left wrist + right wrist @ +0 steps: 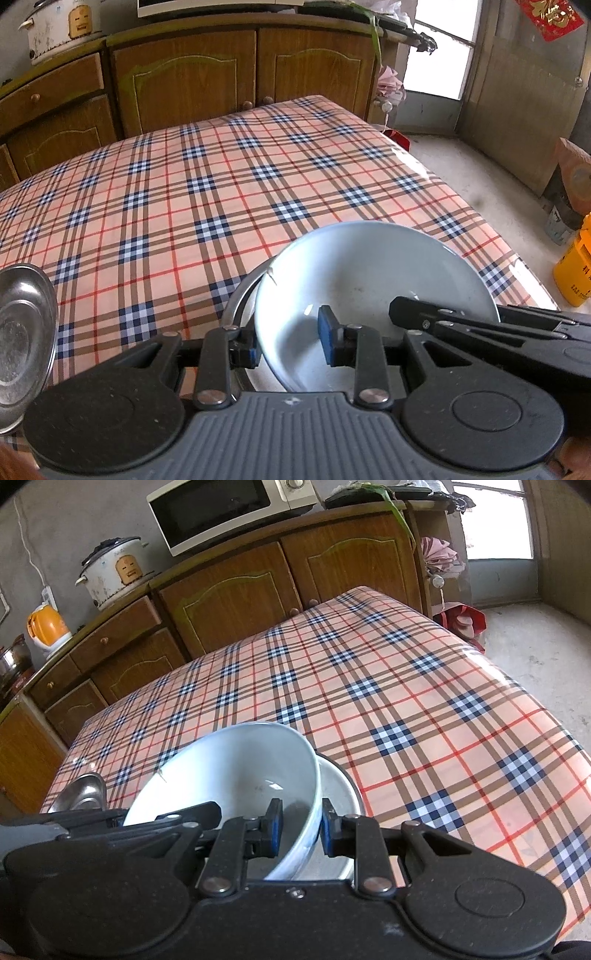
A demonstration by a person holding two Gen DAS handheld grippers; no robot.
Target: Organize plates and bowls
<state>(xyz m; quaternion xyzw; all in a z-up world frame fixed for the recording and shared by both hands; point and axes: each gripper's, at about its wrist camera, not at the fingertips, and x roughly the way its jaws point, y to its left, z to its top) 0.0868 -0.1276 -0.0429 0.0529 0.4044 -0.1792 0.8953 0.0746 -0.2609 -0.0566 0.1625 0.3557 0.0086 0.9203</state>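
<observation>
Left wrist view
White bowl [373,291]: tilted, at the near edge of the bench [221,177], resting in a metal basin [240,295].
Left gripper [290,341]: fingers narrow, clamped across the bowl's near-left rim.
Metal plate [22,332]: near-left corner of the bench.
Right gripper [461,321]: reaches in from the right.

Right wrist view
White bowl [229,775]: tilted inside the metal basin [340,797].
Right gripper [299,829]: fingers narrow, pinching the bowl's right wall.
Cupboards [229,594]: beyond the far edge.
</observation>
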